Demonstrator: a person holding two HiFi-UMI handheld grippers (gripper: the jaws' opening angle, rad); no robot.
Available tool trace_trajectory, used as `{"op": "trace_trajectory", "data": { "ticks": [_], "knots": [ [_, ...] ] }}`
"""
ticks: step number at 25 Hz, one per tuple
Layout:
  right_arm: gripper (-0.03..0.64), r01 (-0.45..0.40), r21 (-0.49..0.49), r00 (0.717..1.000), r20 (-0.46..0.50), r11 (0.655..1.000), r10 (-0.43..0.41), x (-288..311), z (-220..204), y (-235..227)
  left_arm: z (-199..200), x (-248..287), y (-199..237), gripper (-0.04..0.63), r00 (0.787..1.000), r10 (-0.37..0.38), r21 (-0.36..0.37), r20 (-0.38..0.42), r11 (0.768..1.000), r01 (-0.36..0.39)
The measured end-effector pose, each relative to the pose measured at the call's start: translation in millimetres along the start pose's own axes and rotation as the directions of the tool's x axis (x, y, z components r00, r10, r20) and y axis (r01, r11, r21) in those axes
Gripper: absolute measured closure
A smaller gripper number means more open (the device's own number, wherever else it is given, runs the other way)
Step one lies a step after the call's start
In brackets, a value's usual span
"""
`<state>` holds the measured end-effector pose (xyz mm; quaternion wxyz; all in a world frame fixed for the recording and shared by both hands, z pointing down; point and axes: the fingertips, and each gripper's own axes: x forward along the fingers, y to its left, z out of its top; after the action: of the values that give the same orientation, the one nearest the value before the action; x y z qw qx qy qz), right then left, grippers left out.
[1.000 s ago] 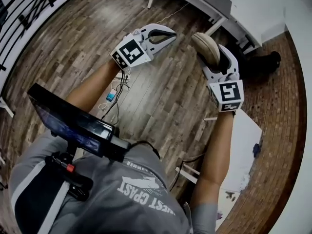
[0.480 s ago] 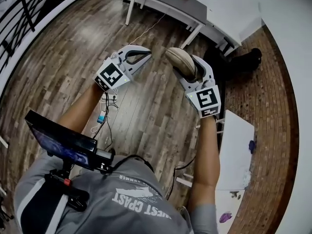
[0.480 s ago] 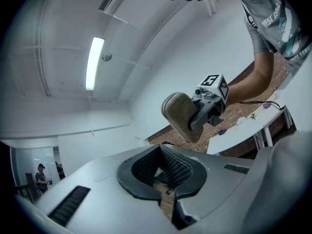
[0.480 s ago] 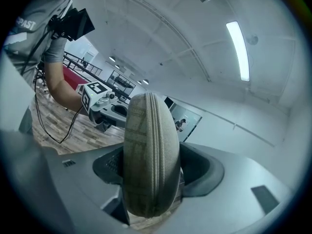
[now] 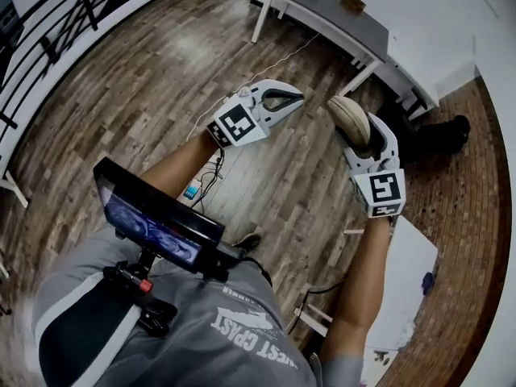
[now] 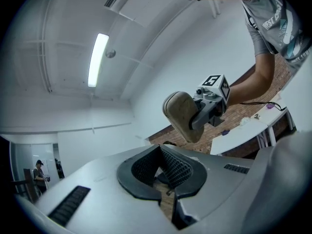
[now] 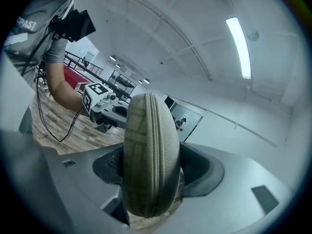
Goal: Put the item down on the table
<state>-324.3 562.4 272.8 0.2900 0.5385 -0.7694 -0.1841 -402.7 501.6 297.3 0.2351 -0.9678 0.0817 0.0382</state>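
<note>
One zippered case (image 5: 348, 118), two grippers, one grey table (image 5: 356, 27). The right gripper (image 5: 359, 132) has its fingers clamped on the case, which stands on edge with its zipper toward that gripper's camera. The left gripper (image 5: 292, 100) has its fingers closed tip to tip with nothing between them. Both forearms reach forward over the wood floor (image 5: 129, 95), with the grippers side by side and apart, well short of the table.

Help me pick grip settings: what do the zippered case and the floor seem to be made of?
The case looks like woven fabric, probably over a stiff shell, matte olive-beige: visible weave and a zipper round its edge. The floor looks like wood or laminate planks, faintly glossy: grain, plank seams, a soft sheen.
</note>
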Motion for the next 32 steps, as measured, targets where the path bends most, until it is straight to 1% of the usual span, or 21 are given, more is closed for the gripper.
{"op": "trace_trajectory", "data": {
  "ticks": [3, 6, 9, 16, 22, 27, 32],
  "knots": [
    [0.365, 0.016, 0.004, 1.000, -0.001, 1.000, -0.016, 8, -22, -32, -2, 37, 12, 0.595, 1.000, -0.003, 0.006, 0.008, 1.000, 0.003],
    [0.365, 0.015, 0.007, 1.000, 0.009, 1.000, -0.015, 18, -39, -53, -19, 63, 15, 0.595, 1.000, -0.014, -0.006, -0.003, 1.000, 0.014],
    [0.365, -0.005, 0.010, 0.999, 0.034, 1.000, 0.004, 32, -57, -88, -31, 98, 29, 0.595, 1.000, 0.006, -0.002, -0.024, 1.000, -0.006],
    [0.365, -0.017, -0.009, 0.998, 0.060, 1.000, 0.018, 41, -108, -174, -45, 194, 47, 0.595, 0.999, 0.040, 0.027, -0.034, 0.999, -0.039],
    [0.365, -0.025, 0.001, 0.997, 0.071, 1.000, 0.024, 55, -140, -216, -63, 244, 61, 0.595, 0.998, 0.045, 0.028, -0.049, 0.999, -0.044],
    [0.365, -0.030, 0.013, 0.998, 0.060, 0.999, 0.029, 93, -168, -252, -93, 288, 93, 0.595, 0.998, 0.034, 0.021, -0.056, 0.999, -0.033],
    [0.365, -0.007, 0.004, 0.999, 0.044, 1.000, 0.007, 147, -191, -309, -129, 342, 149, 0.595, 0.999, 0.015, 0.020, -0.048, 1.000, -0.014]
  ]
}}
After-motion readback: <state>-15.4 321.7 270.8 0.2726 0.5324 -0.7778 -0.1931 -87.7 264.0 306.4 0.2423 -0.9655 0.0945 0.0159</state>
